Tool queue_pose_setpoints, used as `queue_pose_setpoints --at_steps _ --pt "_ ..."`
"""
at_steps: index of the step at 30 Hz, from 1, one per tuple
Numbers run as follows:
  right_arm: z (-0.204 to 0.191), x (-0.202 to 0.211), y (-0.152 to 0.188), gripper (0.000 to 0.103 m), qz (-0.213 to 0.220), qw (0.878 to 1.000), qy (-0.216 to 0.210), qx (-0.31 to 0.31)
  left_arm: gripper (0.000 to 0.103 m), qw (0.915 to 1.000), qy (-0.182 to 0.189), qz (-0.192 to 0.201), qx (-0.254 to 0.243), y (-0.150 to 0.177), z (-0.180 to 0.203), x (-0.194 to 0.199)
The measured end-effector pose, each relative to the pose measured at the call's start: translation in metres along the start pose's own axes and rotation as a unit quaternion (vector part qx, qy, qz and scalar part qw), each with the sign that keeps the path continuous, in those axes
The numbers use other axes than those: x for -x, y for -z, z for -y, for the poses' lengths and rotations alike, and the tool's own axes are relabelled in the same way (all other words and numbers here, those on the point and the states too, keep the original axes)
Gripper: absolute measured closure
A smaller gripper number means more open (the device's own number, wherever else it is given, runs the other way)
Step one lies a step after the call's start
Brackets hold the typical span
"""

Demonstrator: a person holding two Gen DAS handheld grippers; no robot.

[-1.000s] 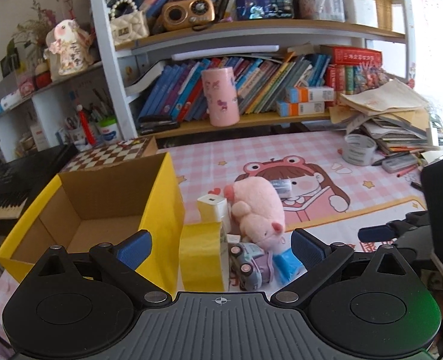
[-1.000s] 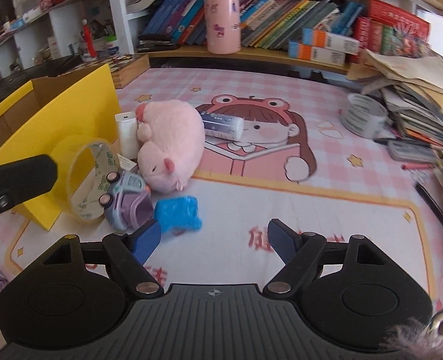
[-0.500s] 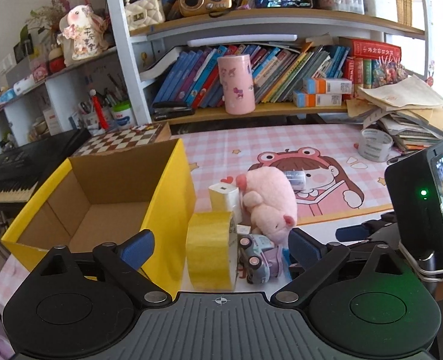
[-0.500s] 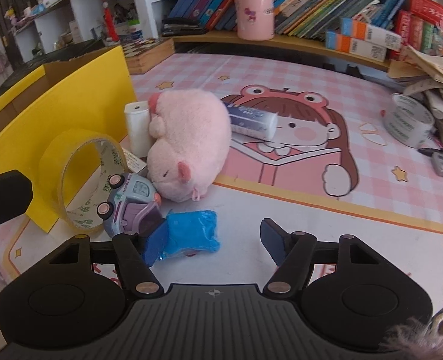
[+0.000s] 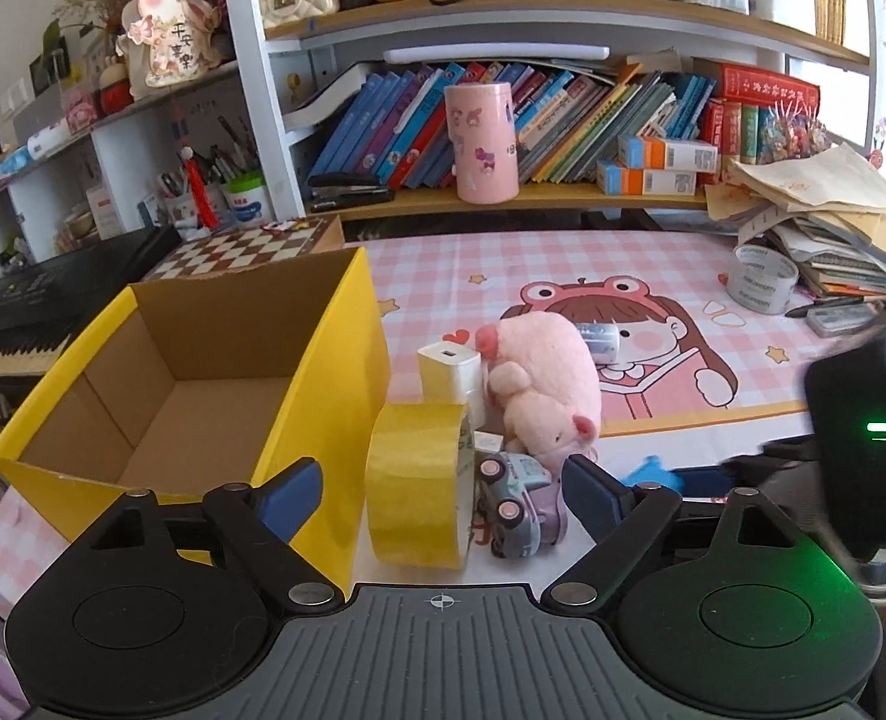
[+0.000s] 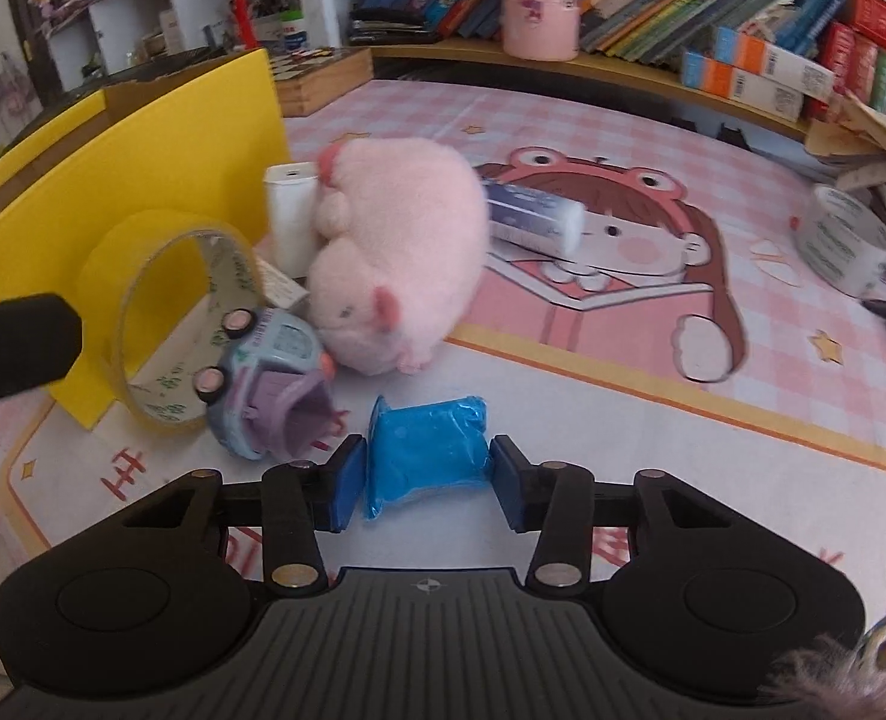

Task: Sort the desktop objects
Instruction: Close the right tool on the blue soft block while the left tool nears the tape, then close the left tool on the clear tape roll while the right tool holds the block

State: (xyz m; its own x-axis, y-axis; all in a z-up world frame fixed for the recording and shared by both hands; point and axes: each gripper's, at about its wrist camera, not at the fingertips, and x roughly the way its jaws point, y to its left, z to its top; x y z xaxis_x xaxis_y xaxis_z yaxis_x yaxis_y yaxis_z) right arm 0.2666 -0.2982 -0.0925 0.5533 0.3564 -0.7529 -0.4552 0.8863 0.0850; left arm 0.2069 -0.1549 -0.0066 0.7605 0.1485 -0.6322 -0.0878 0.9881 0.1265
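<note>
Your right gripper (image 6: 422,474) is closing on the blue packet (image 6: 428,450), which lies on the desk mat (image 6: 592,420) between the pads; both pads look to be against its sides. At its 11 o'clock sits the toy car (image 6: 266,384), tipped on its side, with the pink plush pig (image 6: 395,264) at 12. Your left gripper (image 5: 443,495) is closing too (nothing gripped), framing the yellow tape roll (image 5: 419,480) standing on edge beside the yellow box (image 5: 329,384).
</note>
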Motion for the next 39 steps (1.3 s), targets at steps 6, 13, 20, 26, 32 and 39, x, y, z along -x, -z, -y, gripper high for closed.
queue_pose_setpoints --at_steps 6,13,20,26,32,39 --pt "0.021 0.015 0.006 0.061 0.0 1.0 0.012 -0.016 0.033 0.9996 -0.016 -0.018 0.017 -0.008 0.005 -0.022" --pt "0.024 0.027 0.009 0.061 0.003 1.0 0.016 -0.008 0.032 0.9977 -0.061 -0.026 0.012 -0.016 0.019 -0.04" --pt "0.019 0.034 0.011 0.061 0.008 1.0 0.012 0.015 0.032 0.9953 -0.083 -0.044 0.026 -0.015 0.017 -0.056" --pt "0.023 0.035 0.013 0.061 0.004 1.0 0.012 0.011 0.036 0.9936 -0.067 -0.068 0.06 -0.008 0.01 -0.061" --pt "0.024 0.036 0.014 0.061 0.002 1.0 0.013 0.003 0.06 0.9943 -0.06 -0.068 0.057 -0.006 0.006 -0.054" --pt "0.019 0.036 0.014 0.061 0.002 1.0 0.006 0.006 0.063 0.9939 -0.041 -0.08 0.063 0.001 0.003 -0.048"
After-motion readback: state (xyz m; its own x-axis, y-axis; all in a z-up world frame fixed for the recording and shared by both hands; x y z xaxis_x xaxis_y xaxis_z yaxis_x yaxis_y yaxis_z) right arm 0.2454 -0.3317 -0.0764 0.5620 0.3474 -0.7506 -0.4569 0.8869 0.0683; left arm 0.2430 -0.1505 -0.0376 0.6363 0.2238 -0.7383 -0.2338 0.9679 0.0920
